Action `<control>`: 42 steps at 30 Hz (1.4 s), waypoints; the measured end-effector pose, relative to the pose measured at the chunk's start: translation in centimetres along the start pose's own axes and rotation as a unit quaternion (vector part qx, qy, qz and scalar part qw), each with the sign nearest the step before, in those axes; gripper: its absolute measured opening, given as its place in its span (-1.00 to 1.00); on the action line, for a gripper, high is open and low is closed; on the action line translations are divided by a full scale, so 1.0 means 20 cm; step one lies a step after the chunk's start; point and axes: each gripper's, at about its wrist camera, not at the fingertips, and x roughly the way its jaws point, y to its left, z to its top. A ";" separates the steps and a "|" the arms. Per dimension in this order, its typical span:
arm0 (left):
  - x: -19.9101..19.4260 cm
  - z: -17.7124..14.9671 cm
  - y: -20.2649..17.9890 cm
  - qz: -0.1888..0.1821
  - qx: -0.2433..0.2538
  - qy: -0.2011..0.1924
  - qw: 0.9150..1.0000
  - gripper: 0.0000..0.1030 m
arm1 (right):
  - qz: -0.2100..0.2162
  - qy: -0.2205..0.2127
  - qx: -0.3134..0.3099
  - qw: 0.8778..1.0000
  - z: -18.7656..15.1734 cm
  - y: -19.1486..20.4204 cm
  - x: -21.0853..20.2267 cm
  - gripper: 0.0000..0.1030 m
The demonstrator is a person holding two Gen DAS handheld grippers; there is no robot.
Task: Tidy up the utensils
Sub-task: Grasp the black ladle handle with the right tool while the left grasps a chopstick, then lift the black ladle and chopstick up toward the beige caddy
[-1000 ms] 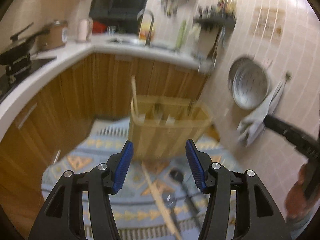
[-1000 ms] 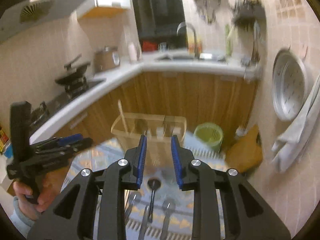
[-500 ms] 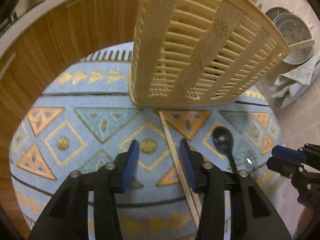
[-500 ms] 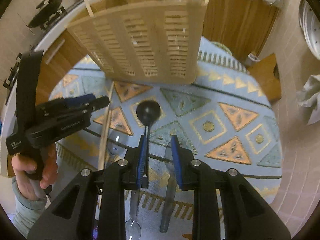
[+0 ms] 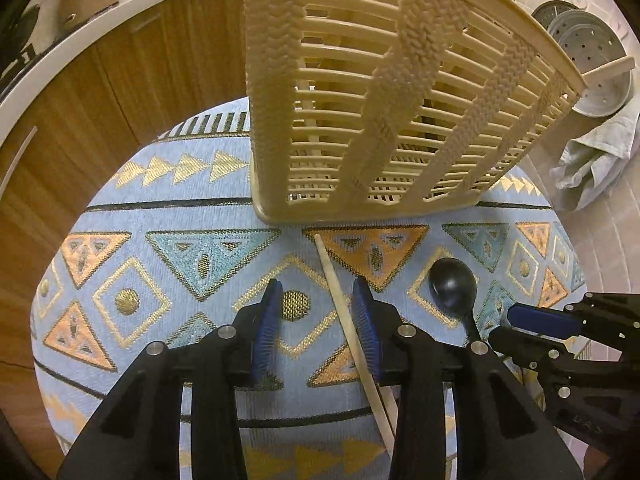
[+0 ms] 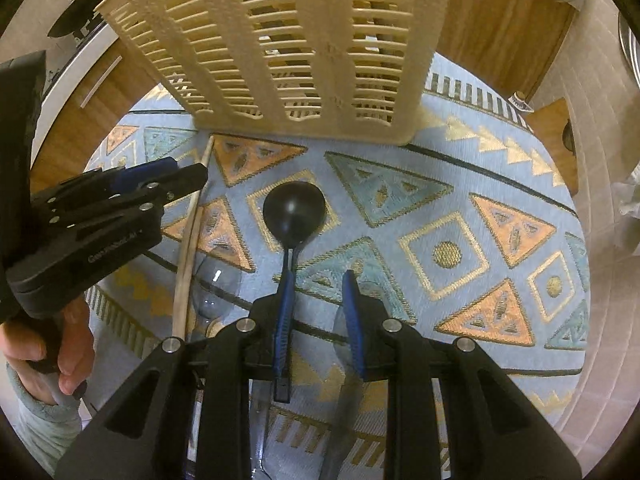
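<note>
A beige slatted utensil basket (image 5: 384, 112) stands at the far side of a round table with a blue patterned cloth (image 5: 192, 248); it also shows in the right wrist view (image 6: 304, 44). A pale wooden chopstick (image 5: 340, 300) lies between the fingers of my open left gripper (image 5: 316, 320), close to the right finger. A black spoon (image 6: 294, 212) lies with its handle beside the left finger of my open right gripper (image 6: 318, 300). The spoon also shows in the left wrist view (image 5: 454, 288). Clear plastic spoons (image 6: 216, 284) lie under the right gripper.
Wooden cabinets (image 5: 120, 80) and a white counter curve behind the table. A metal steamer pan (image 5: 592, 64) and a cloth (image 5: 596, 160) hang on the tiled wall at right. The right gripper appears at the right edge of the left wrist view (image 5: 560, 340).
Both grippers have come down from facing the kitchen to just above the cloth. The left one now straddles the chopstick, the right one sits at the black spoon's handle.
</note>
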 end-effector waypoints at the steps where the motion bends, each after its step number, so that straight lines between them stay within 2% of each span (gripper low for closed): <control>1: 0.00 0.00 0.00 -0.003 -0.001 0.000 1.000 -0.33 | 0.001 0.000 0.002 1.000 0.00 -0.01 0.00 -0.56; 3: -0.01 0.00 -0.02 -0.009 -0.001 0.000 1.000 -0.33 | 0.005 -0.001 0.004 1.000 0.00 -0.02 -0.01 -0.56; 6: 0.00 0.01 0.03 -0.056 -0.030 0.008 0.998 -0.32 | 0.010 -0.001 0.007 1.000 0.01 -0.04 -0.02 -0.56; 8: 0.01 0.01 0.05 -0.062 -0.036 0.010 0.997 -0.32 | 0.010 -0.001 0.008 1.000 0.01 -0.05 -0.03 -0.56; 12: 0.00 0.01 0.01 -0.037 -0.017 0.008 0.999 -0.33 | 0.015 -0.005 0.010 1.000 0.02 -0.06 -0.05 -0.56; 13: 0.00 0.00 -0.01 -0.025 -0.011 0.007 1.000 -0.39 | 0.017 -0.004 0.011 1.000 0.03 -0.06 -0.05 -0.56; 15: 0.01 0.00 -0.04 0.014 0.005 0.003 1.000 -0.67 | 0.021 -0.001 0.011 1.000 0.03 -0.05 -0.04 -0.56; 26: 0.02 -0.04 -0.15 0.031 0.036 0.001 0.999 -0.72 | 0.034 0.025 0.024 0.999 0.05 -0.06 0.00 -0.56; 28: 0.03 -0.04 -0.18 0.043 0.041 -0.002 0.998 -0.86 | 0.033 0.025 0.023 0.999 0.05 -0.06 0.01 -0.56; 29: 0.04 -0.03 -0.20 0.047 0.044 -0.004 0.998 -0.87 | 0.034 0.025 0.023 0.999 0.04 -0.06 0.02 -0.56; 32: 0.03 -0.05 -0.20 0.039 0.040 -0.008 0.998 -0.92 | 0.039 0.028 0.021 0.999 0.04 -0.06 0.01 -0.56; 34: 0.01 -0.06 -0.13 0.010 0.022 -0.018 1.000 -0.93 | 0.038 0.028 0.019 0.999 0.05 -0.04 0.01 -0.56; 39: -0.09 -0.09 -0.02 -0.024 -0.011 -0.054 0.998 -0.93 | 0.033 0.042 0.006 0.999 0.09 0.06 0.07 -0.56; 42: -0.15 -0.10 0.02 -0.022 -0.006 -0.077 0.997 -0.93 | 0.021 0.044 -0.001 0.999 0.10 0.09 0.10 -0.56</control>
